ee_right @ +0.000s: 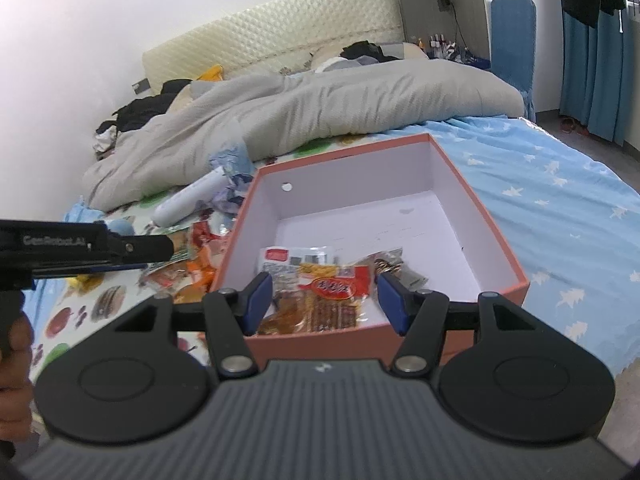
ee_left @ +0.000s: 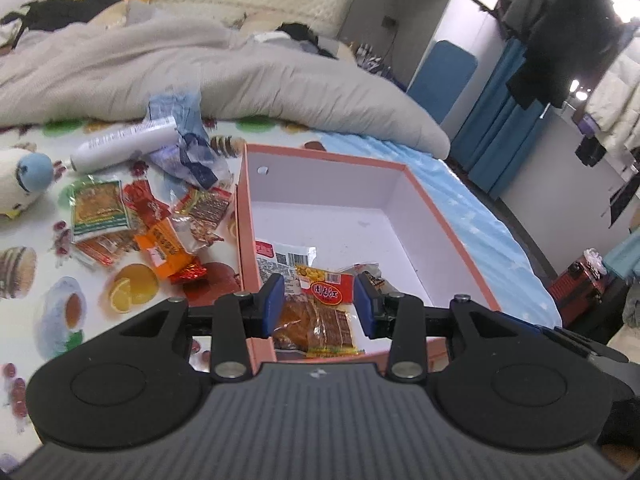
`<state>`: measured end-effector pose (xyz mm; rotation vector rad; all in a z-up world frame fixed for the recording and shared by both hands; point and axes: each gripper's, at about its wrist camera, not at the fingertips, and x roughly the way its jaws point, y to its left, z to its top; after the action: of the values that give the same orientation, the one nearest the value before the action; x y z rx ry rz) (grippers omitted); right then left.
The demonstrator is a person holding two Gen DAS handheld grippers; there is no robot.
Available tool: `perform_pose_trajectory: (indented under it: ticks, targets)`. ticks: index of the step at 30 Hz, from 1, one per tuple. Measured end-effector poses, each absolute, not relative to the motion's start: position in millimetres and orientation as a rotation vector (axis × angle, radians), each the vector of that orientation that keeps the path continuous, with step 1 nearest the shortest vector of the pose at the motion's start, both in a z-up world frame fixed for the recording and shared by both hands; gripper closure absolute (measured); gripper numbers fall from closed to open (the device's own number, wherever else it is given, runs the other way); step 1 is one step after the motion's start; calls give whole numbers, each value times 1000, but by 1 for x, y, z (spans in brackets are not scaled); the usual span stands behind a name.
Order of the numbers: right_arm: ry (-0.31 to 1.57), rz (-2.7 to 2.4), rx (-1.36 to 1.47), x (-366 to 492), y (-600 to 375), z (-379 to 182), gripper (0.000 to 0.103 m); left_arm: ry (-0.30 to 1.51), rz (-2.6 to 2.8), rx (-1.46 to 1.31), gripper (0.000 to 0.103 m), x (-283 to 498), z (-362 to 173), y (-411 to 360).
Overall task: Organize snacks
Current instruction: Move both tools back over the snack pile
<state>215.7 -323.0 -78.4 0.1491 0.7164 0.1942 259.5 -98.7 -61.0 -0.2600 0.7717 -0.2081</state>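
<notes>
Both the left gripper [ee_left: 319, 305] and right gripper [ee_right: 324, 303] hang released, grasping nothing, above snack packets [ee_left: 320, 300] at the pink box's [ee_left: 448, 236] near end. More snacks [ee_left: 132, 224] lie at frame left

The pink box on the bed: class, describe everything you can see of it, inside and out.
The pink box is an open, lidless rectangular carton that looks like cardboard, salmon-pink outside with a white lining. One end wall has a small round hole. It sits flat on the patterned bed cover, with the blue star-print sheet along its other side. Most of its floor is bare; several snack packets lie at the near end, including a red-and-yellow one. More loose snacks lie outside, by its left wall. No fingers touch it.
</notes>
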Motion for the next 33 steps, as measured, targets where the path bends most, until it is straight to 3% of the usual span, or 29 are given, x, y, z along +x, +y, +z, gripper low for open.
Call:
perform_pose_trajectory:
  ticks: [9,33]
  targets:
    - [659,212,143,164,-293,-61,42,707,-212,-255,59,190,-43,-72]
    - [637,421,33,88,-209,-78,42,694,-53,-322,59,53,-68,9]
